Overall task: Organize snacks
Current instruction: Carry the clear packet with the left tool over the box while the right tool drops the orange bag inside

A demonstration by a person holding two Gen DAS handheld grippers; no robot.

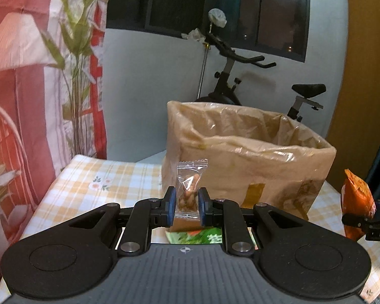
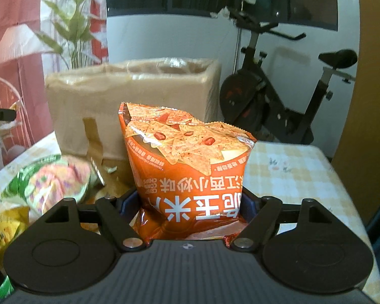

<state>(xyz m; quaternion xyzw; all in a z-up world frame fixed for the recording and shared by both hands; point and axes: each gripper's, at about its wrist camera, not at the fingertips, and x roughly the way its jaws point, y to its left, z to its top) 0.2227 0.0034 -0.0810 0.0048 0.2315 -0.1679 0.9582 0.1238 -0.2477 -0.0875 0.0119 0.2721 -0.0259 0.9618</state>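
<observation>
The left gripper pinches a small clear snack packet between its blue pads, which press on the packet's lower half. The packet stands upright, its crimped top edge above the fingers, brown pieces showing through the wrapper. It hangs in the air in front of the near wall of a cardboard box lined with a thin plastic bag. The box stands on a desk covered with a yellow checked cloth. Below the left gripper, a green-printed bag lies on the cloth, partly hidden by the gripper body.

The right gripper clamps an orange bag of corn chips, its jaws spread wide on the bag's lower part. The bag is upside down in this view, its printed lettering inverted, and it rises above the fingers, puffed and slightly creased at the top. It is lifted clear of the desk, in front of the box; brown tape strips run down the box's near wall.

To the left on the cloth lie a green and pink snack bag and a yellow bag, near each other. Behind the desk stand an exercise bike, a dark window, and a red and white curtain with leafy stems in front of it.
</observation>
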